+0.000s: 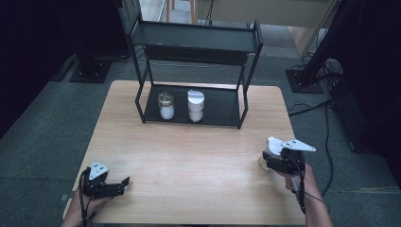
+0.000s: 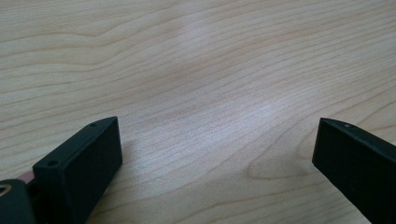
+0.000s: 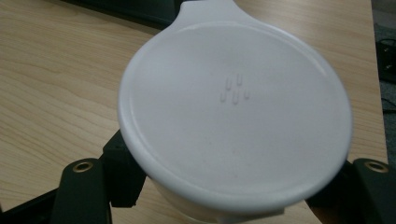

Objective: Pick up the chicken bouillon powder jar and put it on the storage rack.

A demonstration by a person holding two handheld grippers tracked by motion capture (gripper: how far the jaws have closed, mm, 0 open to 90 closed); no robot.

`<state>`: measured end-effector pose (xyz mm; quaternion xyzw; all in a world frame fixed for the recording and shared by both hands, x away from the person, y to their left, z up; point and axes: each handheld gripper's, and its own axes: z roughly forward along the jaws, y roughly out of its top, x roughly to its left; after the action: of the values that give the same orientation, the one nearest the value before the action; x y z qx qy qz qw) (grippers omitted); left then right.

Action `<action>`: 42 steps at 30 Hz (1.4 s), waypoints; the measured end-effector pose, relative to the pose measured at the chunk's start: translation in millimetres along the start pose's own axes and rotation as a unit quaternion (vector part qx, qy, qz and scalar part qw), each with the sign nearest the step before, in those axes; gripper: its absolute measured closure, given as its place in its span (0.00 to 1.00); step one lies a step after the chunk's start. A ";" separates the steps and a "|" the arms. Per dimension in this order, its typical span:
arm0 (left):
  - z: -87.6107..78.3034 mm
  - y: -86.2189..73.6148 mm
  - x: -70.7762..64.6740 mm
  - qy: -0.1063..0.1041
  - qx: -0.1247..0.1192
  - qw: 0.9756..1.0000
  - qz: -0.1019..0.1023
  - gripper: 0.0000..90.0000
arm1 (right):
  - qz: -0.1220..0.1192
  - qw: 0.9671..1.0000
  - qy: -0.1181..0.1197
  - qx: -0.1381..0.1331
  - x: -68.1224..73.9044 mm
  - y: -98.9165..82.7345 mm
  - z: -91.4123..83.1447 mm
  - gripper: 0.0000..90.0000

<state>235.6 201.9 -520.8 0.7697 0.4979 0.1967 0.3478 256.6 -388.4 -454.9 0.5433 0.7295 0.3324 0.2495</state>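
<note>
My right gripper (image 1: 266, 159) stands near the table's right edge, shut on a white-lidded container (image 1: 273, 144). In the right gripper view the round white lid (image 3: 233, 107) with its small tab lies over the jaws; the black fingers (image 3: 121, 172) press on the container's body from both sides under the lid. My left gripper (image 1: 124, 185) rests at the front left corner, pointing right. Its jaws are wide apart over bare wood (image 2: 217, 135) with nothing between them.
A black two-tier rack (image 1: 222, 106) stands at the back of the wooden table (image 1: 189, 161). Its lower tray holds a gold-lidded glass jar (image 1: 166, 105) and a white-lidded jar (image 1: 196, 105). Cables (image 1: 326, 123) and stand bases lie on the floor to the right.
</note>
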 end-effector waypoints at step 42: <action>0.0 0.1 -0.1 -0.003 0.000 1.000 0.001 0.02 | -0.034 0.998 0.048 -0.007 77.4 58.2 45.1 0.34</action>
<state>235.7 201.8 -520.8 0.7705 0.4965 0.1950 0.3489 303.7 -293.5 -440.6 0.4999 0.7562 0.3548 0.2287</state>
